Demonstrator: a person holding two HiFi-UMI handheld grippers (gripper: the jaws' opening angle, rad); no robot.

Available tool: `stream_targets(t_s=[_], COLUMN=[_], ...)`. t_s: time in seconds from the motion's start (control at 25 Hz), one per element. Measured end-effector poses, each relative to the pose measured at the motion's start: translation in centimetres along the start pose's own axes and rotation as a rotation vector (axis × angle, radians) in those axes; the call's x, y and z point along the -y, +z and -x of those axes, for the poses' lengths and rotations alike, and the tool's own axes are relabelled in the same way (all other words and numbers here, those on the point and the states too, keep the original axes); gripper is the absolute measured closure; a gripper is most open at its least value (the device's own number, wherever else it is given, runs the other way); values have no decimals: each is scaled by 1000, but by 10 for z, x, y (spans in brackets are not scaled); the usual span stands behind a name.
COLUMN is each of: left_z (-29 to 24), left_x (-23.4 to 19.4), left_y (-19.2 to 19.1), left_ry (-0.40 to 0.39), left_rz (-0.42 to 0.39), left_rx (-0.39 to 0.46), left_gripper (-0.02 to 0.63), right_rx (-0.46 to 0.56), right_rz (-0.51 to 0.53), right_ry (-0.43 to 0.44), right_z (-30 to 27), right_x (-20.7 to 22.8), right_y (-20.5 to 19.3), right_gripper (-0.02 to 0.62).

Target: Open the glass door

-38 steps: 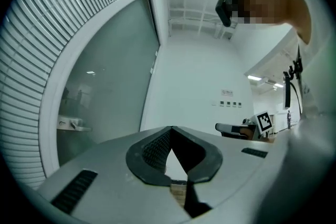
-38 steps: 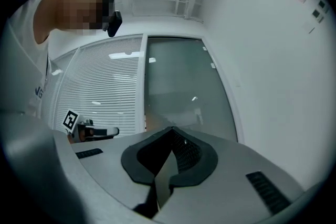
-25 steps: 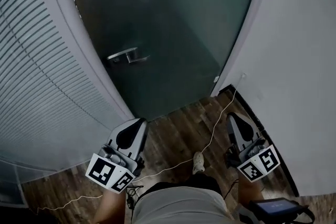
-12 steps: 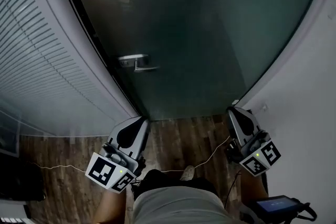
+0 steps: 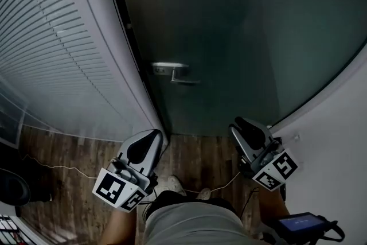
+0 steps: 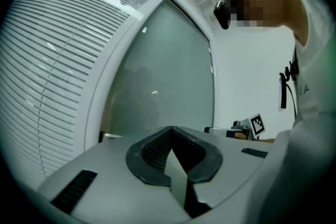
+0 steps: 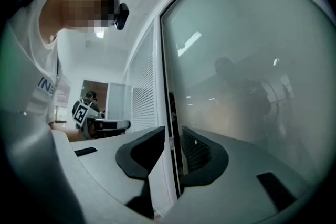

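Observation:
The frosted glass door [image 5: 241,37] stands closed ahead, with its metal lever handle [image 5: 172,70] at the door's left edge. Both grippers hang low, well short of the handle. My left gripper [image 5: 153,133] points at the foot of the door frame, its jaws together with nothing in them [image 6: 170,129]. My right gripper [image 5: 238,122] faces the lower glass. Its jaws [image 7: 170,134] are opening, and a narrow gap shows between them with nothing in it. The right gripper view looks along the door glass [image 7: 252,71] at the door's edge.
A white wall with slatted blinds [image 5: 57,66] curves along the left of the door. A plain white wall [image 5: 338,140] closes the right. A thin white cable [image 5: 223,185] lies on the wooden floor [image 5: 189,158] by my shoe [image 5: 172,183]. A small screen [image 5: 301,224] hangs at bottom right.
The view has swung so the handle sits further right in the picture. My right gripper has shifted left towards the door's lower glass, and its jaws have parted.

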State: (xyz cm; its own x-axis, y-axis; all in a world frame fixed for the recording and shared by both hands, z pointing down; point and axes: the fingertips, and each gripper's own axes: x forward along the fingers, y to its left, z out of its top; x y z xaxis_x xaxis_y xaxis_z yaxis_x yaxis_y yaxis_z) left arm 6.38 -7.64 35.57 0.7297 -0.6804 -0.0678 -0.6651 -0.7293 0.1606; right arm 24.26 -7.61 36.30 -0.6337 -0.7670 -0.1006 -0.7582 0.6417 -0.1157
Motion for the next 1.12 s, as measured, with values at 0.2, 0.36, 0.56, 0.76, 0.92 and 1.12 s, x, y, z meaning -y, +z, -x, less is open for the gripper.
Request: stream_targets(t_s=[0.2,0.36,0.56,0.76,0.92,1.12], left_z=[3,9,5,2,3,-9], left_x=[-42,-66,-87,-97,-93,-89], left_y=[22,16,5,9,5,-2], left_ry=[-21,-17,6,24,26,30], left_rz=[26,45,59,62,64,55], left_rx=[32,31,16,16,14,0], left_gripper=[606,606,606,606,606,606], right_rx=[-145,-278,-412,-539,-587,-613], right_rz=[142,258,341,428,470,492], right_ry=[5,-29,-62,-35,1,35], right_z=[-66,-112,-151,-174,-172,-170], right_x=[-4,21,64,87,79,80], right_y=[-13,-44,-74,-92,-101,-115], right_gripper=[428,391,391,391,391,393])
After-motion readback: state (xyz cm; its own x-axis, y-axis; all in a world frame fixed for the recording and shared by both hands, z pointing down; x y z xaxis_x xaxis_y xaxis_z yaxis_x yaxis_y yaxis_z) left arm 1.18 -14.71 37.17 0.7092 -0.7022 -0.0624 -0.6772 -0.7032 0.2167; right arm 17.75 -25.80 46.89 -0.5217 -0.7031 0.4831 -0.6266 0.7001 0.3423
